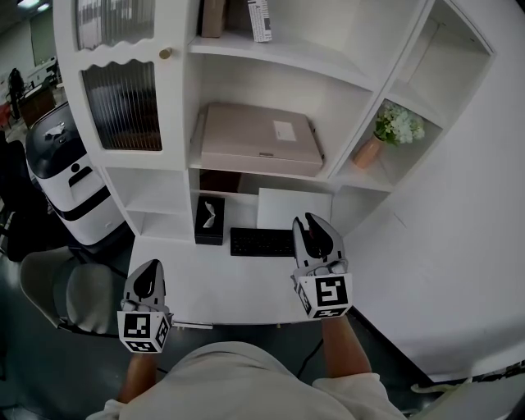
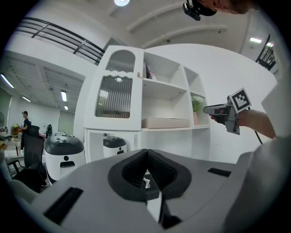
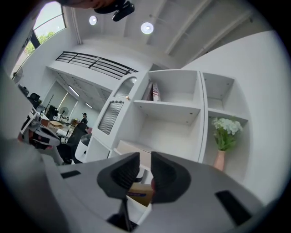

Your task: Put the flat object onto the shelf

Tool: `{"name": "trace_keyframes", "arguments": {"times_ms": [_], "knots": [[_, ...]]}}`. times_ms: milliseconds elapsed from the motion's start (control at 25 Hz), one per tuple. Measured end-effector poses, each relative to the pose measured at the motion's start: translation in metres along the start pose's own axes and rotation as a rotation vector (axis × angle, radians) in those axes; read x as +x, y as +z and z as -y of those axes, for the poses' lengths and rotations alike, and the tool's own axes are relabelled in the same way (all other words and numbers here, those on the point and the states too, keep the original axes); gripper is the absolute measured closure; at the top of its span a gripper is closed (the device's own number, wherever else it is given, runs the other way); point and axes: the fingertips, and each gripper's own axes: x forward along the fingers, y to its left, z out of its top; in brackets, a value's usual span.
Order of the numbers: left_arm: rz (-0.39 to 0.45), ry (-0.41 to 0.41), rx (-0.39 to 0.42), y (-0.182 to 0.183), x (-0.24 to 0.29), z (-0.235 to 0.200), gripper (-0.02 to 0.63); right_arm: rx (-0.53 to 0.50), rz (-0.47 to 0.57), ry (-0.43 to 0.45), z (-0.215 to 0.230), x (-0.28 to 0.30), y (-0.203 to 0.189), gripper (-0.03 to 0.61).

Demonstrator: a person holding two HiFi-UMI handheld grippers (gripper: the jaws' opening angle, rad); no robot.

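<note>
A flat beige box lies on the middle shelf of the white shelf unit; it also shows in the left gripper view and the right gripper view. My right gripper hovers over the desk's back edge, below that shelf. Its jaws stand a narrow gap apart with nothing between them. My left gripper is near the desk's front left corner, pads together and empty. A white flat sheet lies on the desk under the right gripper.
A black keyboard and a black tissue box sit on the white desk. A vase of flowers stands in the right-hand compartment. Books occupy the top shelf. A white-and-black machine and a chair are at the left.
</note>
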Motion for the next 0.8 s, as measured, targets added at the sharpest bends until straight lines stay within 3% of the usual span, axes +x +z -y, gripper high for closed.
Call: {"name": "trace_keyframes", "arguments": {"times_ms": [280, 800], "knots": [[0.007, -0.003, 0.002, 0.003, -0.002, 0.002, 0.612, 0.080, 0.002, -0.070, 0.012, -0.021, -0.010, 0.575], [0.012, -0.021, 0.014, 0.006, -0.005, 0.012, 0.614, 0.161, -0.011, -0.101, 0.018, -0.051, -0.028, 0.575]]}}
